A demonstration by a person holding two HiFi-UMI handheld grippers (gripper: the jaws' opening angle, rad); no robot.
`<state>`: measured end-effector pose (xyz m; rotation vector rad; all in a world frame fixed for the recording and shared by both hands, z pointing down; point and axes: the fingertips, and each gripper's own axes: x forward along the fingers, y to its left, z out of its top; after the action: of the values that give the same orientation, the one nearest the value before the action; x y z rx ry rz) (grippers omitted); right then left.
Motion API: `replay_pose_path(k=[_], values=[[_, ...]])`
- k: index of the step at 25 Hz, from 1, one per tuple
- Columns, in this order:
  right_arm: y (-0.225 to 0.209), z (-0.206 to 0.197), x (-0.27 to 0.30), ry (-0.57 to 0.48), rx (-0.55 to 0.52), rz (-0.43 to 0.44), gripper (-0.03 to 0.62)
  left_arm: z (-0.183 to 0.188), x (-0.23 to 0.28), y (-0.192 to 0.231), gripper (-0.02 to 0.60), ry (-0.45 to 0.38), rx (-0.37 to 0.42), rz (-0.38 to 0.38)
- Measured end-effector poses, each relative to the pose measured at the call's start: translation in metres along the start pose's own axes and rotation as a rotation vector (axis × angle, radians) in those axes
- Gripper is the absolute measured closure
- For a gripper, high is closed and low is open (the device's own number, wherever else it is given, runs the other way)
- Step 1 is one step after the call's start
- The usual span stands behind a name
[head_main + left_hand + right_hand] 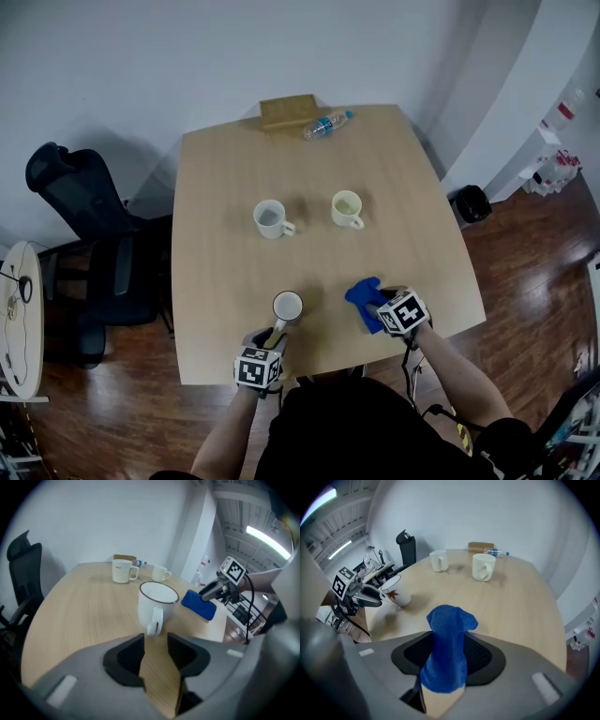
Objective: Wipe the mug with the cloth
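Left gripper (155,651): released; its jaws stand apart and bare, with the handle of the near mug (157,604) just ahead of the tips and not yet between them.
Right gripper (447,658): spread wide; the blue cloth (447,634) stands up between the jaws, which do not seem to pinch it.
Mug's place: upright on the table (225,281) near the person's edge, handle turned toward the left gripper.
Cloth's place: bunched on the table to the mug's right, near it but apart from it.
Step in hand: by my reading, taking hold of both things before any wiping starts.
Doing it well, mug: I would slide the left jaws on around the handle loop and close there, squarely, so the mug cannot swing when the cloth pushes on it.
Doing it well, cloth: I would clamp low on the bunch, leaving a soft fold beyond the tips, so fabric meets the mug, not the jaws.
Risk: a nudge from the open jaws could turn or tip the mug so near the edge.
Near mug's contents: white inside with a dark rim; it looks empty.
Far-left mug (270,218): upright mid-table; its inside is shadowed and I cannot tell whether anything is in it.
Far-right mug (346,208): upright beside it; pale yellowish inside, contents unclear.
Bottle (326,123): lying on its side at the far edge beside a cardboard box (288,112); fill too small to judge.
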<state>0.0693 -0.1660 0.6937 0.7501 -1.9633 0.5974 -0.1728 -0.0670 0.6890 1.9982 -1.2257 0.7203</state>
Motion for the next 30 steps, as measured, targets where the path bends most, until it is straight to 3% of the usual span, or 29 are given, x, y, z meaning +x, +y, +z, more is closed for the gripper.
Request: replay_pose_path(k=[4,10,13,16,21,26,30], values=[[-0.006,-0.006,-0.049,-0.13,0.121,-0.075,0.398,-0.018,-0.022,0.006,0.425,-0.045,-0.067,0.0],[0.018,-0.007,-0.121,-0.353,0.29,-0.139,0.45,-0.033,-0.06,0.015,0.444,-0.156,-0.148,0.074],[0.047,-0.008,-0.147,-0.448,0.312,-0.1,0.485,-0.028,-0.08,0.001,0.473,-0.217,-0.175,0.093],[0.085,-0.016,-0.167,-0.496,0.258,-0.016,0.49,-0.015,-0.107,-0.029,0.496,-0.293,-0.182,0.103],[0.125,-0.039,-0.2,-0.59,0.148,0.079,0.49,0.005,-0.137,-0.116,0.506,-0.411,-0.131,0.062],[0.127,-0.084,-0.238,-0.682,0.147,0.107,0.49,0.006,-0.156,-0.215,0.506,-0.487,0.005,0.054],[0.131,-0.095,-0.251,-0.774,0.197,0.102,0.49,-0.007,-0.189,-0.243,0.508,-0.513,0.054,0.06]])
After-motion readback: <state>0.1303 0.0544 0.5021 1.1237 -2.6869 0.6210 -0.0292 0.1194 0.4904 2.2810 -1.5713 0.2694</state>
